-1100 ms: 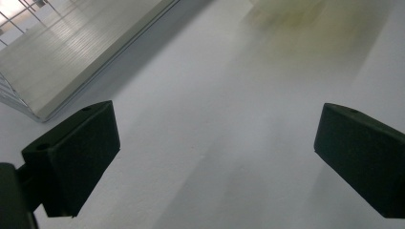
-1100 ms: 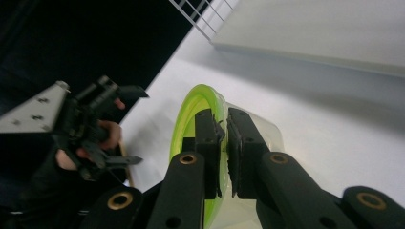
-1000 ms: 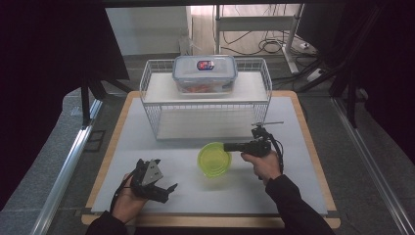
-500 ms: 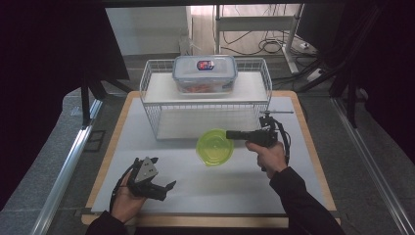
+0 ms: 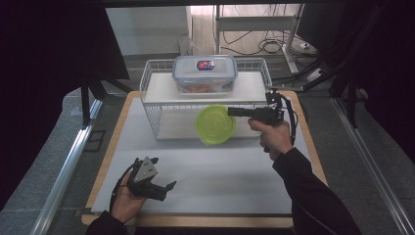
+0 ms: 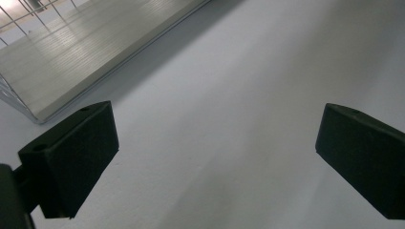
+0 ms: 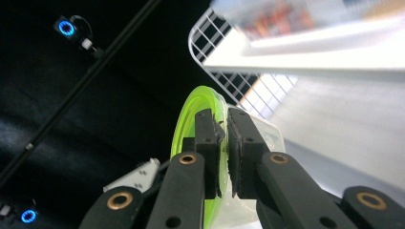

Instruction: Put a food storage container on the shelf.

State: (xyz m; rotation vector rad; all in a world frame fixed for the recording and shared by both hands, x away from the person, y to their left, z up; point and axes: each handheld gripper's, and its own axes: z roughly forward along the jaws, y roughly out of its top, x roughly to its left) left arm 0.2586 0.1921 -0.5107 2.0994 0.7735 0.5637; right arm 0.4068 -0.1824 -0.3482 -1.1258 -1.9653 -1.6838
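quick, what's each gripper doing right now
Left gripper: open, holding nothing, low over the table.
Right gripper: shut on the rim of the green bowl, held up in front of the wire rack.

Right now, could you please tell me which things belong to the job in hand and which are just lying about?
In use:
- round green plastic lid, gripped by the right gripper
- white wire rack

Idle:
- clear lidded food container
- left gripper, open
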